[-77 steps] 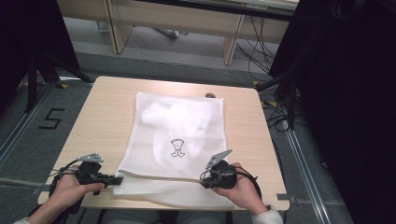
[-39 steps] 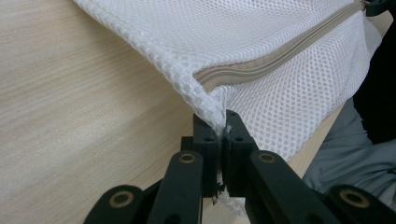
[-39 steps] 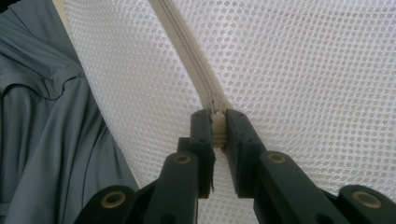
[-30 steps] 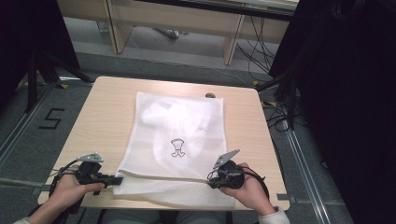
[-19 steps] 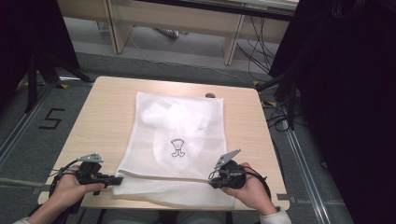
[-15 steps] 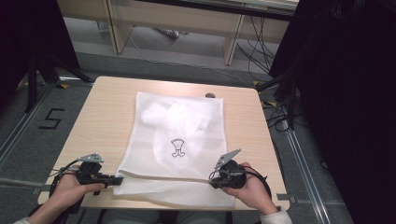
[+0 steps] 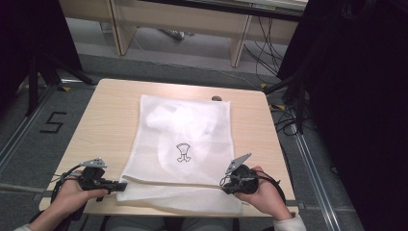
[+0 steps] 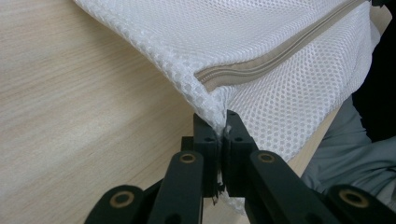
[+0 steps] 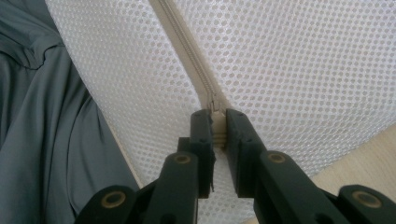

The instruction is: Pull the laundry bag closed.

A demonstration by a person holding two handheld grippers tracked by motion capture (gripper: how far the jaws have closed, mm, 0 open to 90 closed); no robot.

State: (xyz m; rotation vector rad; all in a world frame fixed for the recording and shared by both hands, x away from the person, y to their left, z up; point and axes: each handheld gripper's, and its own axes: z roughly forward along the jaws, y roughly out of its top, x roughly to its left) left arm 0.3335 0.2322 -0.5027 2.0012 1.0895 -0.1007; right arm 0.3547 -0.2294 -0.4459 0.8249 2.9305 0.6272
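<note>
Now both grippers grip the near end of a white mesh bag (image 7: pixel 185 144) lying flat on the wooden table (image 7: pixel 110 120).

Left gripper (image 8: pixel 223 122) is clamped tight on the bag's corner beside the beige zipper (image 8: pixel 280 51); right gripper (image 9: pixel 218 122), jaws nearly closed, pinches the zipper pull (image 9: pixel 215 105).

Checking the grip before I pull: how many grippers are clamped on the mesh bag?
2. Left gripper pinches the mesh bag at its near-left corner; right gripper grips the zipper near its near-right end.
</note>
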